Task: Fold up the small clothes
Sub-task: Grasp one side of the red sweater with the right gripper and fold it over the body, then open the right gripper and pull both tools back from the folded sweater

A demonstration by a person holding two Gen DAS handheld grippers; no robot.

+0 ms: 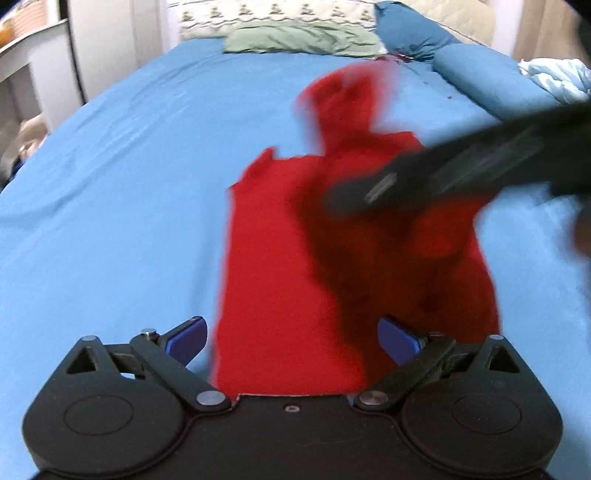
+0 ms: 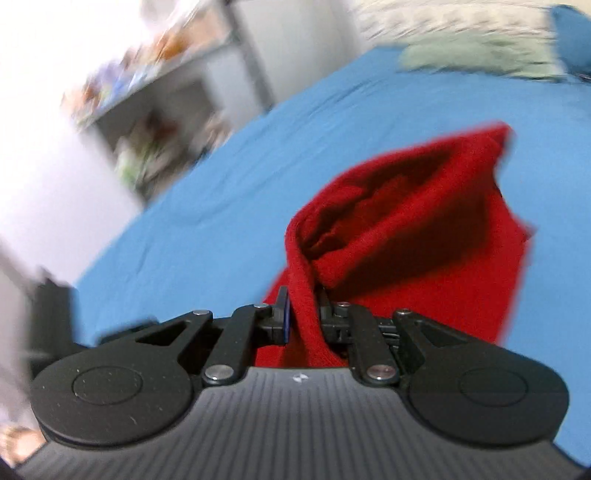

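Note:
A small red knitted garment (image 1: 280,266) lies on the blue bed sheet (image 1: 110,177), its far part lifted and blurred. My left gripper (image 1: 291,338) stands open just above the garment's near edge, its blue pads (image 1: 188,338) wide apart and touching nothing. In the left wrist view my right gripper (image 1: 347,199) reaches in from the right over the cloth. In the right wrist view the right gripper (image 2: 304,317) is shut on a thick edge of the red garment (image 2: 424,229), which hangs lifted off the sheet (image 2: 207,229).
A green folded cloth (image 1: 303,38) and a patterned pillow (image 1: 273,14) lie at the head of the bed. Blue pillows (image 1: 476,74) and a pale blue cloth (image 1: 554,77) sit at the right. A white shelf unit (image 2: 155,103) stands left of the bed.

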